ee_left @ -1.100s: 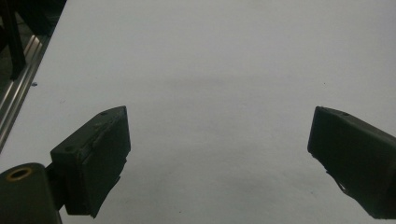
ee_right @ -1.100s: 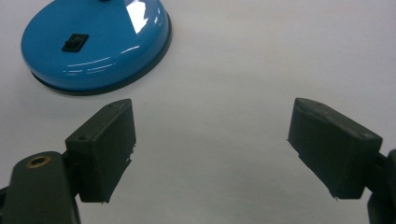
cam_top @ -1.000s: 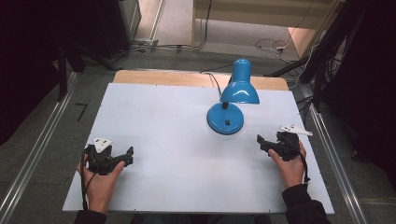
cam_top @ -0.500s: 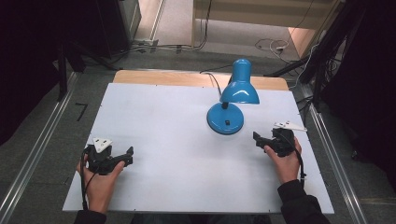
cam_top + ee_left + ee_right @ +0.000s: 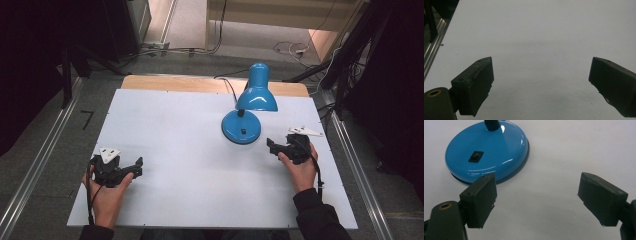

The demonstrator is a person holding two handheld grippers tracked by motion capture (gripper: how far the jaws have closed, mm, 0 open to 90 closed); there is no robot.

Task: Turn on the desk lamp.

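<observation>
Lamp [image 5: 248, 107] upright; right tool [image 5: 272, 146] near base, jaws apart, apparently low.

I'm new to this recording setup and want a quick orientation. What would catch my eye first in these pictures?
The bright blue desk lamp stands out at once, right of centre toward the far side of the white table, with a black switch on its round base. The right gripper is held open just in front of that base, and the left gripper, also open, sits near the table's near left corner over bare surface.
</observation>
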